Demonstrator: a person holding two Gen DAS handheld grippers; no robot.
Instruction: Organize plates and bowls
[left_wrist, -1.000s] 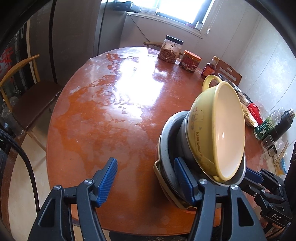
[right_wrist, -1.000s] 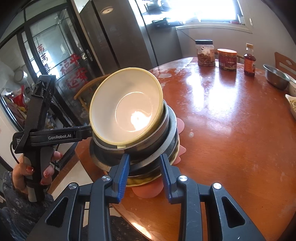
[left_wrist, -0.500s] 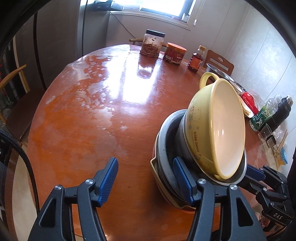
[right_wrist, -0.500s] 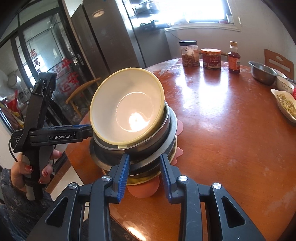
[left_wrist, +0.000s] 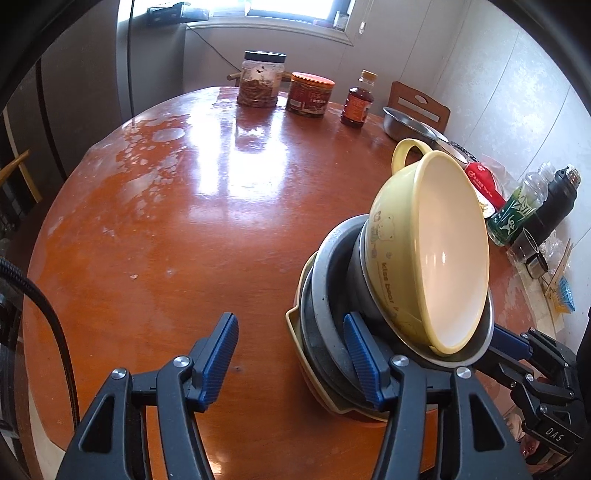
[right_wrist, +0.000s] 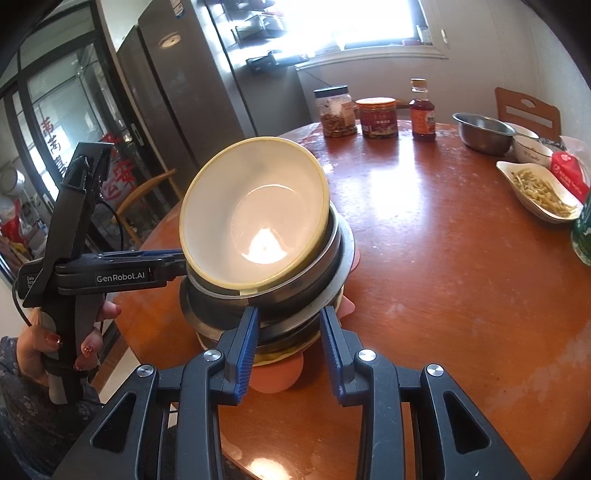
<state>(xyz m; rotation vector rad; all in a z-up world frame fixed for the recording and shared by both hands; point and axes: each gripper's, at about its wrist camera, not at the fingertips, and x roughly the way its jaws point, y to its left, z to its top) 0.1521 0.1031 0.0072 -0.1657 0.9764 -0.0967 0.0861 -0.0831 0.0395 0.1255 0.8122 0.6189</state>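
A stack of dishes stands near the edge of the round wooden table (left_wrist: 184, 221). Topmost is a yellow bowl (left_wrist: 436, 258) (right_wrist: 255, 214), leaning in a steel bowl (right_wrist: 327, 254). Below it come steel plates (left_wrist: 317, 295), a yellow plate and a pink plate (right_wrist: 277, 376). My left gripper (left_wrist: 290, 321) is closing. Its right finger (left_wrist: 362, 354) lies against the stack's side, and only bare table shows between its fingers. My right gripper (right_wrist: 288, 317) stands narrowly open, with both fingertips against the stack's near rim. A pink lobe lies loose between them.
At the far side stand a dark-lidded jar (left_wrist: 262, 81), a red-lidded jar (left_wrist: 310, 92) and a sauce bottle (left_wrist: 358, 99). A steel bowl (right_wrist: 480, 133), a white bowl (right_wrist: 532, 147) and a dish of food (right_wrist: 539, 192) sit on the right. A hand (right_wrist: 33, 350) holds the left gripper.
Both grippers and the stack have moved together further in over the table, toward the jars. The left gripper's fingers have drawn slightly closer.
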